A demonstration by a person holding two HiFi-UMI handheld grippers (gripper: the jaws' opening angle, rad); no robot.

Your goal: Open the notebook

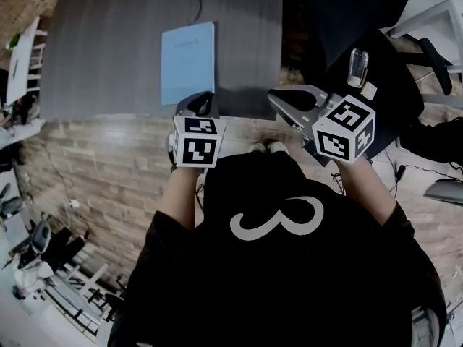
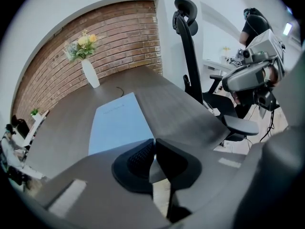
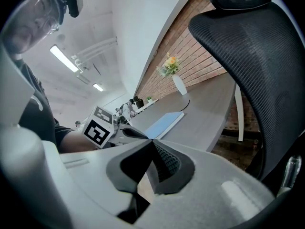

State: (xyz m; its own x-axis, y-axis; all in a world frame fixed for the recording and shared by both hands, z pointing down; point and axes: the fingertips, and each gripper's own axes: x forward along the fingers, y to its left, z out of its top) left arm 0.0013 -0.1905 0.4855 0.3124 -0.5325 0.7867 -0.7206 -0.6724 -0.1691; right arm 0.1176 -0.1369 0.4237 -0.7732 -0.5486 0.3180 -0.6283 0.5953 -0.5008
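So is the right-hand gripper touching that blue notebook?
Apart. The head view shows a strip of bare table between the right gripper and the notebook.

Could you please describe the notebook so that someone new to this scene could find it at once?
Start at the long dark grey table by the brick wall. Near its front edge, just beyond the left gripper, the notebook lies flat and closed. It is the only light blue thing there; its neighbours are a white vase of flowers and a thin dark cable.
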